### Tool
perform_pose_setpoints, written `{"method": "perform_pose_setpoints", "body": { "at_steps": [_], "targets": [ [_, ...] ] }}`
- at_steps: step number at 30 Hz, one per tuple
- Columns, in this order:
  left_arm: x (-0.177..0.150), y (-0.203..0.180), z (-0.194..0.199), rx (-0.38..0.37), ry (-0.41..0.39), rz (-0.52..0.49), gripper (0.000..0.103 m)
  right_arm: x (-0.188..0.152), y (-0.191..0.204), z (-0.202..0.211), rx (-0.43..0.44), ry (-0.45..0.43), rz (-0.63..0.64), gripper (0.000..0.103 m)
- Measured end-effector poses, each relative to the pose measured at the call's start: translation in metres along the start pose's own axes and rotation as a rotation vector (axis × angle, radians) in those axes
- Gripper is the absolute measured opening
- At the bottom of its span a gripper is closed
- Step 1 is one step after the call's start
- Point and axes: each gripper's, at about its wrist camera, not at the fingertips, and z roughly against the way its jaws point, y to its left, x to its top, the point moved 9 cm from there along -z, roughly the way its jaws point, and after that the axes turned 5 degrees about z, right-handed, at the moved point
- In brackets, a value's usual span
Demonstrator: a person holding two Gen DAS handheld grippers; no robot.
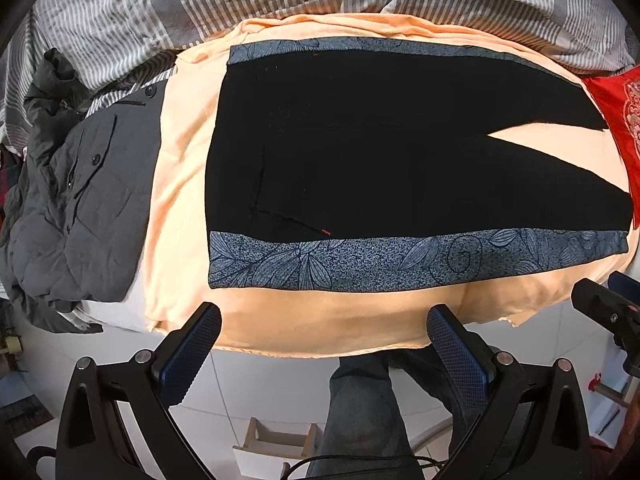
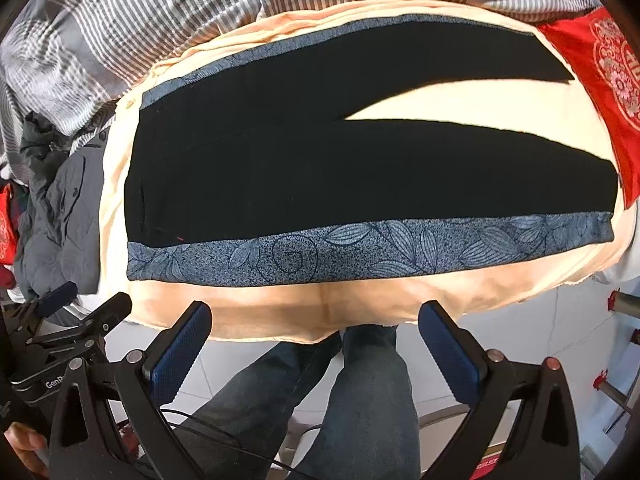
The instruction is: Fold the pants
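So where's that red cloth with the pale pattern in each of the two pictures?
Left wrist view: the red cloth sits at the far right edge, beside the leg ends of the black pants.
Right wrist view: the red cloth fills the upper right corner.
Shared landmark: the peach sheet showing in the V-shaped gap between the legs.

Pants (image 1: 360,140) matt black cloth; sheet (image 1: 180,160) soft peach fabric.
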Motion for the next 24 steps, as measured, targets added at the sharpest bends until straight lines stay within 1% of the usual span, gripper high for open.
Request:
{"method": "perform_pose_setpoints", "body": {
  "at_steps": [3,7,9,11,12,14,16,17,18,19,20,21,23,24],
  "targets": [
    [-0.001,0.001,-0.006,-0.005,0.012,0.012,0.103,-0.003,-0.001,-0.005,0.024,0.011,-0.008,0.103],
    [0.000,0.007,-0.015,-0.027,0.026,0.080,0.103,-0.004,-0.002,-0.012,0.107,0.024,-0.059,0.103],
    [0.000,0.013,-0.023,-0.052,0.031,0.128,0.103,-0.004,-0.003,-0.017,0.176,0.021,-0.101,0.103],
    [0.000,0.019,-0.032,-0.062,0.042,0.170,0.103,-0.003,-0.006,-0.026,0.263,0.020,-0.169,0.103],
    [0.000,0.021,-0.038,-0.085,0.051,0.191,0.103,-0.003,-0.007,-0.030,0.296,0.020,-0.195,0.103],
    [-0.001,0.024,-0.049,-0.129,0.058,0.235,0.103,-0.004,-0.011,-0.048,0.392,0.025,-0.274,0.103],
    [-0.002,0.025,-0.060,-0.171,0.061,0.274,0.103,-0.006,-0.012,-0.065,0.467,0.033,-0.331,0.100],
    [-0.003,0.025,-0.067,-0.189,0.066,0.295,0.101,-0.008,-0.013,-0.078,0.517,0.036,-0.368,0.096],
    [-0.004,0.026,-0.073,-0.198,0.071,0.310,0.095,-0.009,-0.013,-0.086,0.550,0.039,-0.391,0.088],
    [-0.006,0.026,-0.080,-0.210,0.085,0.327,0.092,-0.012,-0.015,-0.097,0.567,0.047,-0.415,0.082],
    [-0.008,0.025,-0.088,-0.232,0.105,0.353,0.092,-0.015,-0.018,-0.107,0.575,0.059,-0.443,0.069],
    [-0.009,0.025,-0.093,-0.255,0.116,0.382,0.092,-0.020,-0.021,-0.120,0.597,0.071,-0.486,0.064],
    [-0.011,0.024,-0.099,-0.296,0.119,0.423,0.092,-0.026,-0.023,-0.136,0.647,0.069,-0.536,0.063],
    [-0.011,0.024,-0.101,-0.304,0.114,0.431,0.092,-0.028,-0.024,-0.141,0.666,0.062,-0.545,0.063]
  ]
}}
